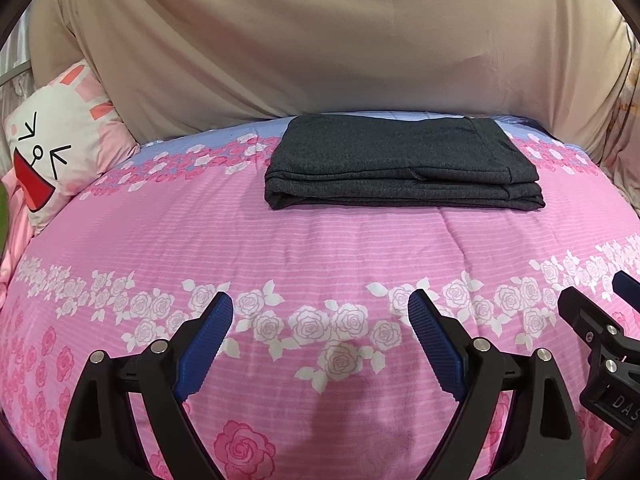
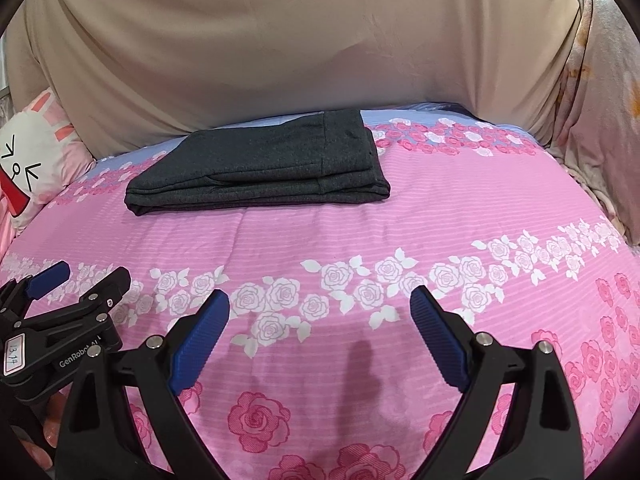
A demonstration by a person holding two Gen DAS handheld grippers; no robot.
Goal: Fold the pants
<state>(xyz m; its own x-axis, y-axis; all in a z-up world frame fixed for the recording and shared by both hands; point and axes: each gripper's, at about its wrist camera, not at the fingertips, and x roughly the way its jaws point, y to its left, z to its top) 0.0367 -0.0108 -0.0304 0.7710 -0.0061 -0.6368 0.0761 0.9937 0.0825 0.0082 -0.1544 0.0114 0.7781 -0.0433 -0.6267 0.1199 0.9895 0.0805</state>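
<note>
Dark grey pants [image 1: 400, 164] lie folded in a flat stack at the far side of the bed; they also show in the right wrist view [image 2: 264, 168]. My left gripper [image 1: 320, 304] is open and empty, held above the pink bedspread well short of the pants. My right gripper [image 2: 320, 300] is open and empty too, beside the left one and equally far from the pants. The right gripper's edge shows in the left wrist view [image 1: 592, 328], and the left gripper shows in the right wrist view [image 2: 76, 280].
The bed has a pink rose-patterned bedspread [image 1: 320, 248]. A cartoon rabbit pillow [image 1: 56, 152] lies at the far left. A beige sheet [image 1: 320, 40] hangs behind the bed, and a pale floral cloth [image 2: 592, 120] hangs at the right.
</note>
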